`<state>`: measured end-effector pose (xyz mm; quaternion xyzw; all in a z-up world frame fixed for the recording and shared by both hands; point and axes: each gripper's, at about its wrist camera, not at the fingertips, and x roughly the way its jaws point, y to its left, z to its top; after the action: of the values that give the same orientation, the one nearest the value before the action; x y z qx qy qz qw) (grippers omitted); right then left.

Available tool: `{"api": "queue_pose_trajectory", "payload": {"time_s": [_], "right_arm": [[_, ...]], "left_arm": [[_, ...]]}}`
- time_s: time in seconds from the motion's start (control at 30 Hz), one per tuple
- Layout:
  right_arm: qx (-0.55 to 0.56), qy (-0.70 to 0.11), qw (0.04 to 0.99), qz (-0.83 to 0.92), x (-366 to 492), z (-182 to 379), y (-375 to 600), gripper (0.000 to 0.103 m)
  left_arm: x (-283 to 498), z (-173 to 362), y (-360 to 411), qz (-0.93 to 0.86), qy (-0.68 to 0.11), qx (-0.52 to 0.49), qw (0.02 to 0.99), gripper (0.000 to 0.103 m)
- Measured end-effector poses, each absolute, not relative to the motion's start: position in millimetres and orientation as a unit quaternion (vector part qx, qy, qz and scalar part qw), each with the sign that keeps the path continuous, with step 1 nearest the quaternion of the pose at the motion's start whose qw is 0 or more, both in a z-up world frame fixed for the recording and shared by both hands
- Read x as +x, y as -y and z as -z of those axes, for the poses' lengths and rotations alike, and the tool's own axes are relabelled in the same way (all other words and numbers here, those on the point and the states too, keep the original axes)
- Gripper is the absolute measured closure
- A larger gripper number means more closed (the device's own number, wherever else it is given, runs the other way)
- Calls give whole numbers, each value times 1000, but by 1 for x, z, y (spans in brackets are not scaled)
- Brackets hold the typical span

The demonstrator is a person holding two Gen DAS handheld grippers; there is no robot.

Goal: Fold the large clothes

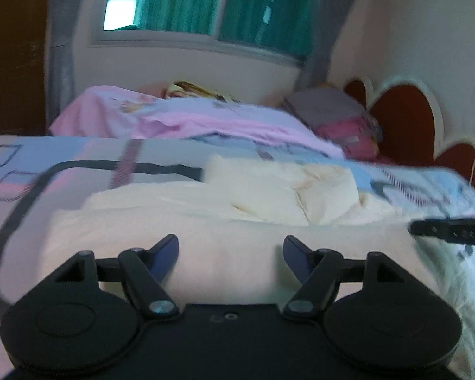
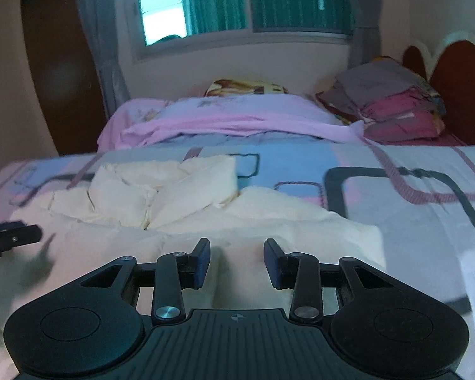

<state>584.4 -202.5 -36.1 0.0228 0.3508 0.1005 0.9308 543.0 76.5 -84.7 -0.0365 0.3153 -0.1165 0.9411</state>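
Nearest to us, the left hand-held gripper (image 1: pixel 231 250) stands with its jaws wide apart and nothing between them; its blue-padded fingers (image 1: pixel 166 253) hover over the near part of the cream garment (image 1: pixel 205 221). We see the right hand-held gripper (image 2: pixel 237 261) with a narrower gap, also empty, the cloth lying beneath its fingertips rather than pinched. No earlier view is at hand, so we say only that neither grips anything.

In the left wrist view the tip of the right hand-held gripper pokes in at the right edge; in the right wrist view the left one shows at the left edge, so we hold them side by side over the same garment.

The cream garment lies spread on the bed (image 2: pixel 411 221), partly folded, with a bunched, rumpled part at its far side. Under it lies a bedspread patterned with pink, blue and dark outlined squares. Beyond, we see a pink blanket (image 2: pixel 237 117), a stack of folded bedding (image 2: pixel 395 107) near the red headboard (image 2: pixel 459 88), and a window with green curtains (image 2: pixel 269 0).
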Motion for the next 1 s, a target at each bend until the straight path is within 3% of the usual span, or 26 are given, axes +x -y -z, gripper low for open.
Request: {"api": "queue_pose_trajectory", "payload": {"time_s": [0.3,0.63,1.0], "right_arm": [[-13,-372,923,-97,596,77,212,66],[-8,-312,944,-104,510,20,212,65],[-48,-370,925,-77,499,60,200,65]], "left_arm": [[557,121,-81,112,-337,-16,935,25],[464,79,-98,99,-293,-14,951,22],[454,109,-107,40,-340,-18,939,21]]}}
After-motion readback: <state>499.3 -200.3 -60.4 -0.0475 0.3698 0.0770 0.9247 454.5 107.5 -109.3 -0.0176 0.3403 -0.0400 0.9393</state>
